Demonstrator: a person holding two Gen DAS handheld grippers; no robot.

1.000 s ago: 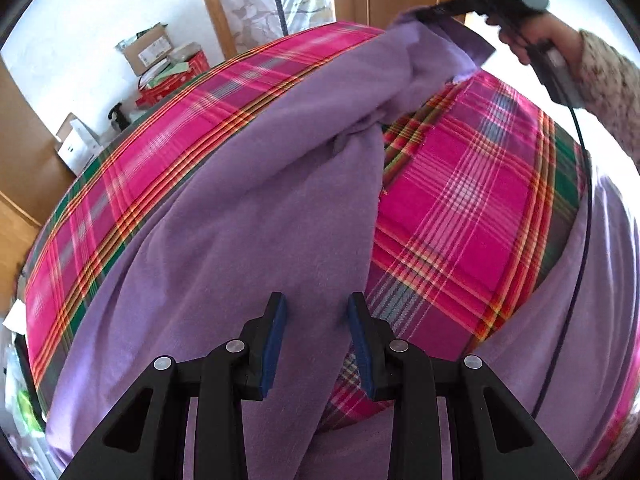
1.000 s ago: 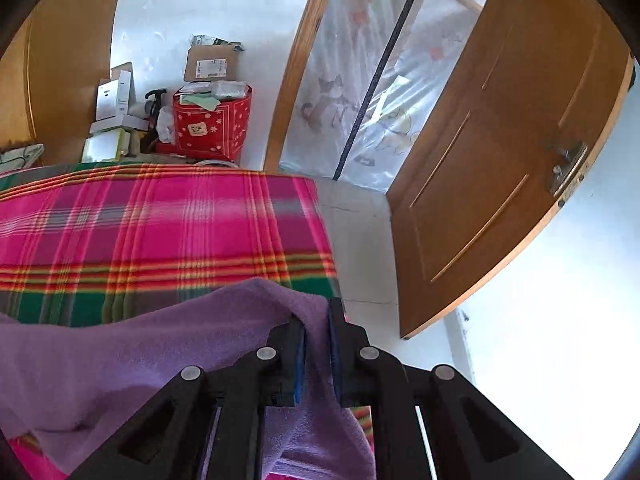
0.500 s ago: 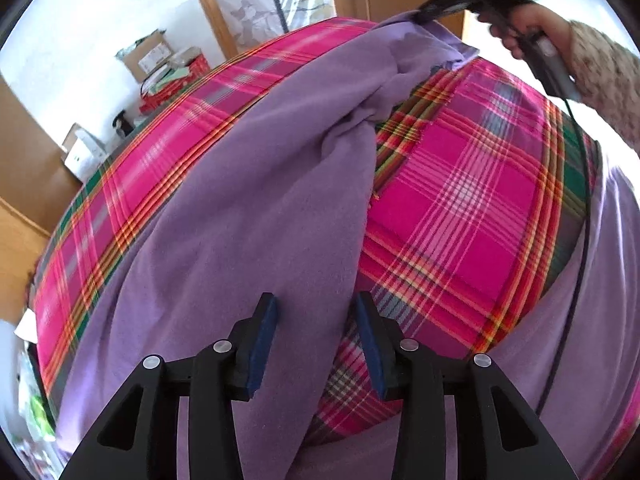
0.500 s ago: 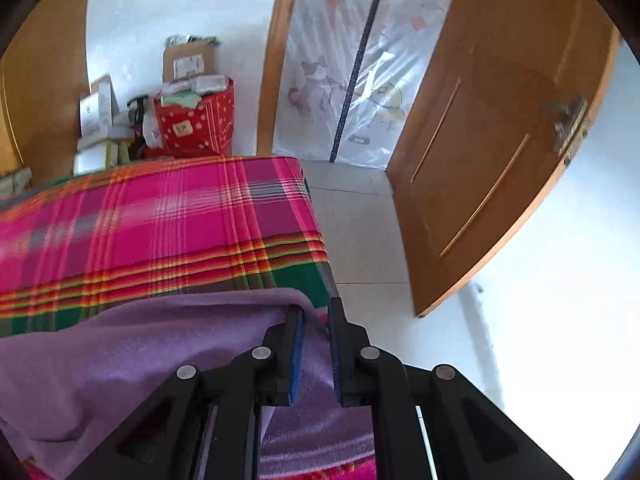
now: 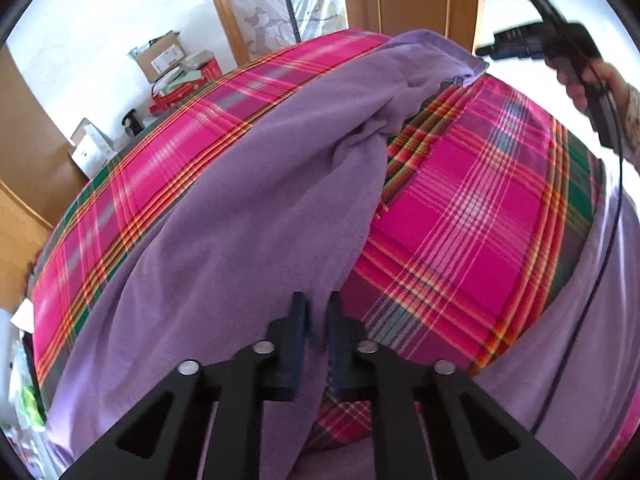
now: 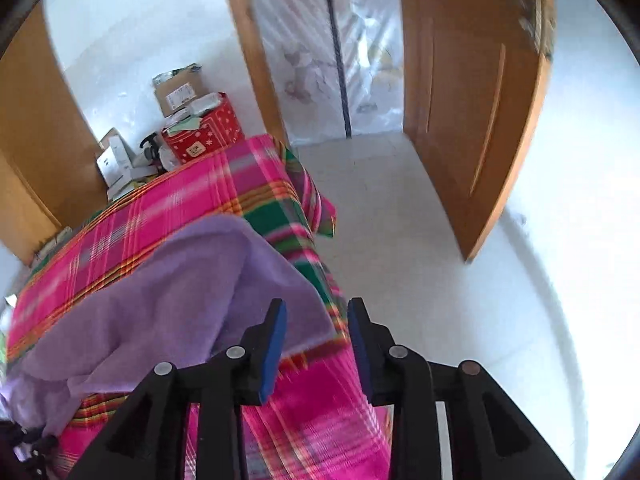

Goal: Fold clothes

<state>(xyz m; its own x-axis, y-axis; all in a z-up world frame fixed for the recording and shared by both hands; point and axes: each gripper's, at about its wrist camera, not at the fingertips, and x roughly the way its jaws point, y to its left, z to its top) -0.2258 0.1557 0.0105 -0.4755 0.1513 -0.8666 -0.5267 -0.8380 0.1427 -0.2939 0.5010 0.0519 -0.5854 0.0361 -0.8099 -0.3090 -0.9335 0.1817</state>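
Purple fleece, a long soft garment (image 5: pixel 256 216), lies draped in a wide band across the table (image 5: pixel 480 216) under its pink plaid cloth, running from the near edge up to the far corner. By the look of it, the step in hand is a change of grip in the middle of a fold: one end is let go, the other is taken. The left tongs (image 5: pixel 318 320) have just been closing and now pinch a ridge of the fleece at the near end, pads pressed on the fabric. The right tongs (image 6: pixel 316 334), seen also from the left camera held in a hand (image 5: pixel 588 80) off beyond the far corner, have just been opening; their blue pads stand apart with nothing between them, and the far tip of the garment (image 6: pixel 192 300) lies just beside and below them on the plaid, clear of both pads. To do this well, I would keep the left pinch firm and deep enough to catch the whole fold rather than a single layer, lift only after the cloth hangs free of the right side, and carry it over smoothly so the bunched middle flattens rather than twists. Soft fleece will likely drag on the plaid, so a slow pull seems wise.
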